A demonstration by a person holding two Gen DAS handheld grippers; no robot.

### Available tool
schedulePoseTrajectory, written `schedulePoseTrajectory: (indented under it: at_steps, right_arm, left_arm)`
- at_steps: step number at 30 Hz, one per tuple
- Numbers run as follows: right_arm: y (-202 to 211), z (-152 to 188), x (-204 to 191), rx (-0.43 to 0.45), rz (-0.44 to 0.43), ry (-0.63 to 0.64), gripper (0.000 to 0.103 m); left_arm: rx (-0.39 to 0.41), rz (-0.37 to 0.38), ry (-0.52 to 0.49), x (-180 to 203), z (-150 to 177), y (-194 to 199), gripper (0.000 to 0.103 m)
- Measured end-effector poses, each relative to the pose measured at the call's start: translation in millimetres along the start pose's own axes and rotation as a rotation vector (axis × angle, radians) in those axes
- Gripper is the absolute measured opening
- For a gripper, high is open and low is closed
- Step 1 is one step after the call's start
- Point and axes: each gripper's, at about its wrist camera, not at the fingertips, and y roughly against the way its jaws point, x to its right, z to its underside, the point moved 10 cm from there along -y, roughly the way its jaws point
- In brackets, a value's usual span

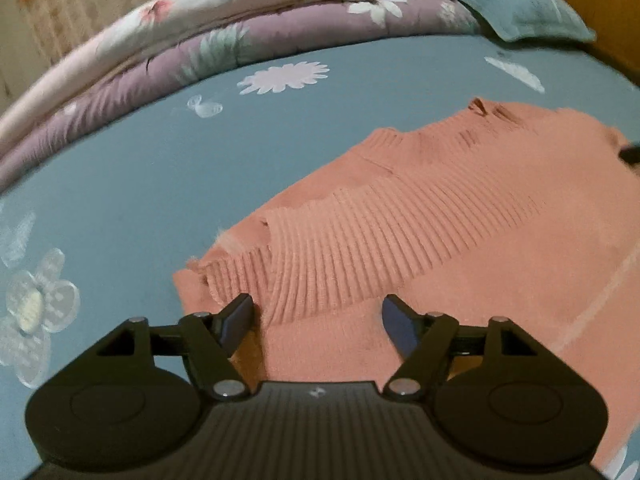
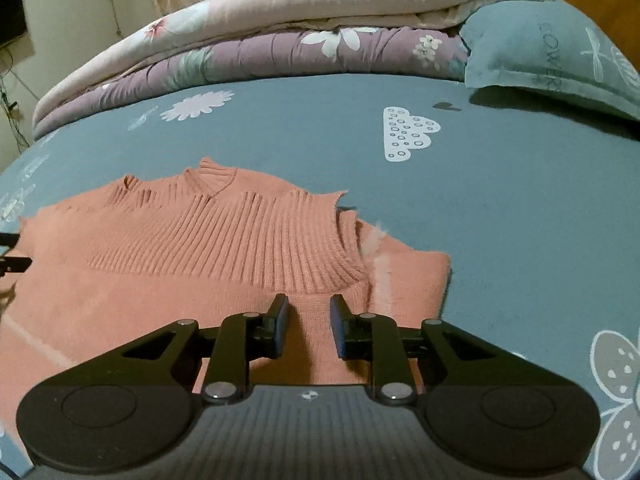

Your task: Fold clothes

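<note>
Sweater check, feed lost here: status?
Left tongs open, right tongs narrowly open, nothing gripped. Pink sweater flat on blue sheet. Nothing in the way.

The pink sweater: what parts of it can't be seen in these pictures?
- Sweater hem, left wrist view: hidden behind the left gripper.
- Its left side, right wrist view: cut off by the frame edge.
- Sleeves, both views: folded under or cut off; cannot tell.

Ribbed, fuzzy knit pink sweater [image 2: 208, 248], smooth printed cotton sheet [image 2: 500, 200], matt black plastic tool [image 2: 308, 320]
</note>
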Motion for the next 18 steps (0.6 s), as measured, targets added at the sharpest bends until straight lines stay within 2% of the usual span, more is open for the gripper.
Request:
schedulePoseTrajectory:
  at_steps: [1,5,6,10,11,12,14,16,18]
  right_arm:
    - [6.6,-1.1,-1.8,-0.003,0.012,0.0,0.029]
    - [59.0,4.7,-19.0,0.069,-0.035,0.032,0.03]
    - [70.2,12.1,-21.0,0.072,-0.04,0.03,0.03]
    - [89.5,68.8,-15.0,-0.015,-0.033,-0.046,0.03]
    - [92.5,84.1,-11.7,-0.028,-0.04,-0.068,0.026]
    - [96.2,99.2,-8.4,-0.036,-0.049,-0.09,0.023]
    - [111.1,107.1,-5.4,-0.02,-0.079,-0.125,0.022]
    - [123.7,106.5,-3.1,-0.019,-0.063,-0.09,0.026]
    - [129.8,106.2,-0.9,-0.014,-0.045,-0.027,0.035]
  left_arm:
    - [0.001,-0.017,-0.02,2.2,0.0,6.7,0.07]
    - [0.049,0.05,-0.032,22.1,12.0,53.1,0.071]
    - [0.034,0.066,-0.017,26.6,22.1,56.9,0.071]
    - [-0.034,0.13,0.049,44.9,63.8,70.7,0.071]
    - [-0.051,0.146,0.066,49.5,74.2,74.3,0.071]
    - [-0.083,0.139,0.081,50.3,87.6,73.2,0.071]
    - [-0.078,0.146,0.127,46.7,95.7,83.8,0.071]
    - [-0.067,0.15,0.161,42.6,98.8,95.4,0.071]
    - [-0.052,0.148,0.174,38.8,96.9,106.4,0.071]
